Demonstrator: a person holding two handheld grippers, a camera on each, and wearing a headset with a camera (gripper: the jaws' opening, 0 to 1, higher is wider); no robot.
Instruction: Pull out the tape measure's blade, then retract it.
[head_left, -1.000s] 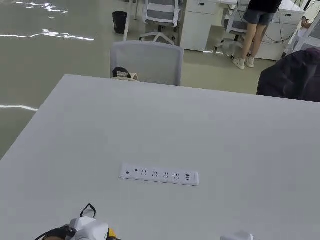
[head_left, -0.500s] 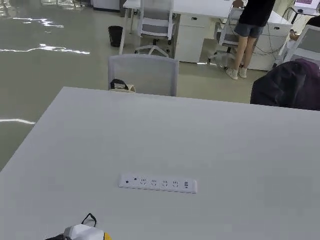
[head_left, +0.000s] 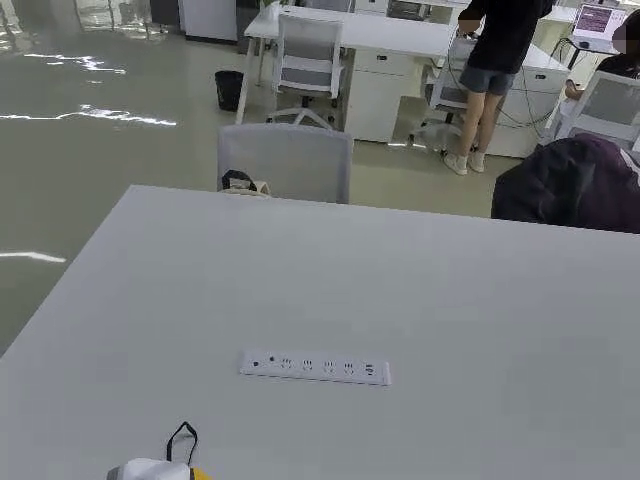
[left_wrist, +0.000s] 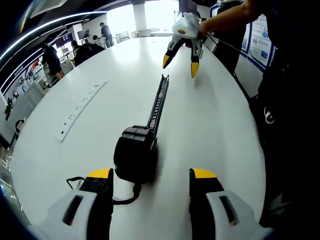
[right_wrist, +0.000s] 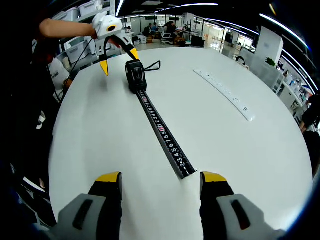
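The left gripper (left_wrist: 151, 175) is spread, holding nothing; the case (left_wrist: 135, 159) lies on the table (left_wrist: 210, 115) between its fingers. The right gripper (right_wrist: 161, 177) is spread too, with the blade (right_wrist: 162, 132) tip just ahead between its fingers.

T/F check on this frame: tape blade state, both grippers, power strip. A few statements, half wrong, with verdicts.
1. The blade is pulled out of the case and lies along the table. True.
2. The left gripper is shut on the case. False: its jaws stand open and the case lies ungripped just ahead of them.
3. The right gripper is pinching the blade's end. False: it is open, and the blade's end lies on the table ahead of its jaws.
4. The power strip lies on the table, apart from the blade. True.
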